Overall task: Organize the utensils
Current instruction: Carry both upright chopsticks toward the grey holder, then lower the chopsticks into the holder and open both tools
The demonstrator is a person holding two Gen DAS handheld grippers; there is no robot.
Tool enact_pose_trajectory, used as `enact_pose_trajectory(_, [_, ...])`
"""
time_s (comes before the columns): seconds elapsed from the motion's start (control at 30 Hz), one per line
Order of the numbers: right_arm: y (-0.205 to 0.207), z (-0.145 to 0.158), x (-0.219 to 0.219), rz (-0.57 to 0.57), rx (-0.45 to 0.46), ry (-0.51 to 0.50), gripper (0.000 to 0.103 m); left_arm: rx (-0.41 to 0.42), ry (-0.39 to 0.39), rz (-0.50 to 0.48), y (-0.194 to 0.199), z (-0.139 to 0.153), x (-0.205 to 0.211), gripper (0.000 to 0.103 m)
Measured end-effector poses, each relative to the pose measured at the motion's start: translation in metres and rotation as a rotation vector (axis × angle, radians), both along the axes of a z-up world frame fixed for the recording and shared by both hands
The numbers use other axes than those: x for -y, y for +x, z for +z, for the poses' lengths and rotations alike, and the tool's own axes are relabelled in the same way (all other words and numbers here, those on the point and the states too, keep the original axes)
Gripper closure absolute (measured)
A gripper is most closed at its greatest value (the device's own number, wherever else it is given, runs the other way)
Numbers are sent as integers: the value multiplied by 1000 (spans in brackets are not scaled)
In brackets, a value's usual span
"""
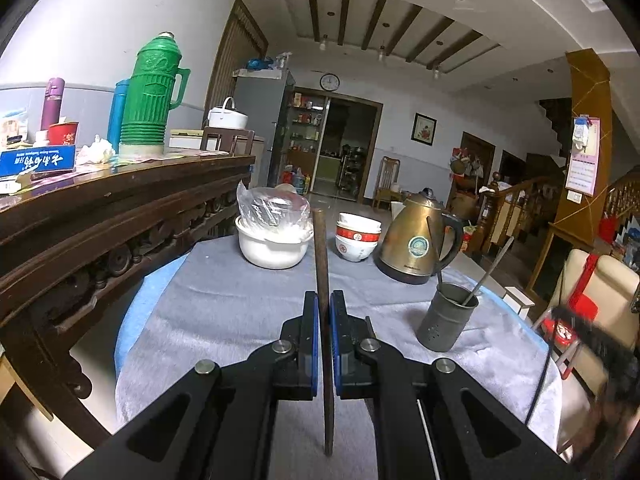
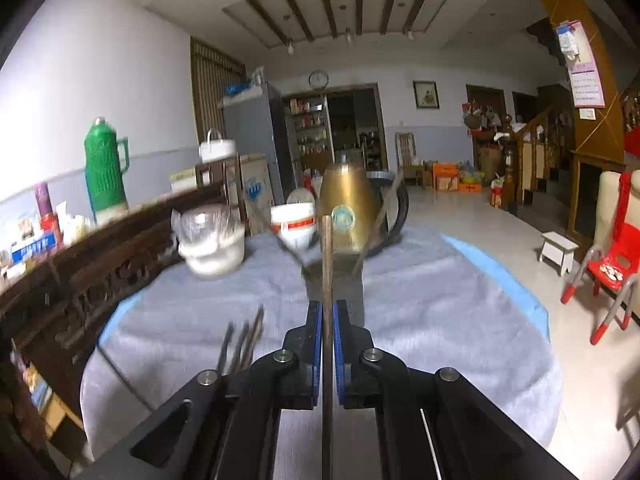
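Observation:
My left gripper (image 1: 324,300) is shut on a dark brown chopstick (image 1: 320,248) that stands up between the blue pads above the grey cloth. A grey metal utensil cup (image 1: 446,318) with a metal utensil (image 1: 490,270) in it stands to the right of it. My right gripper (image 2: 327,308) is shut on another brown chopstick (image 2: 326,256), held upright just in front of the utensil cup (image 2: 354,292), which is blurred. Several dark chopsticks (image 2: 244,338) lie on the cloth to the left of the right gripper.
A brass kettle (image 1: 416,240), stacked red-and-white bowls (image 1: 357,236) and a white pot with a plastic bag (image 1: 274,236) stand at the table's far side. A dark wooden sideboard (image 1: 100,216) with a green thermos (image 1: 150,92) runs along the left. A red chair (image 2: 612,264) stands to the right.

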State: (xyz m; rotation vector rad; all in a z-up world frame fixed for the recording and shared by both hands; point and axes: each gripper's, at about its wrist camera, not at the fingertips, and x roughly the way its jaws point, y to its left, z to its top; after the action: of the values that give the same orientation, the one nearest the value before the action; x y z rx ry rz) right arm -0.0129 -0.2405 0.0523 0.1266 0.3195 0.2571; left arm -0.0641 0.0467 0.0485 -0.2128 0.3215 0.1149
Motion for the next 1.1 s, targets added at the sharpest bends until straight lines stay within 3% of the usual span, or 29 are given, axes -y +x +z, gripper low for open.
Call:
enact_pose_trajectory(0.1, [33,10,-1,-25,71,26,97,-4,2,-1,2,1,2,97])
enact_pose_trajectory(0.27, [79,-3,-8,-63,96,34,97,-8,17,12,3,0,4,97])
enact_pose_trajectory(0.4, [88,-20,-13,-72,90,19,97,-13,29,21,5,0,4,97])
enact_pose_trajectory(0.67, [48,-19,-6,-53,135,-24,96,-14,28,11,5,1,7,97])
enact_pose_trajectory(1.1, [-37,-11,15,28,77,-50,96,-18,-18,1,-20,1,4,97])
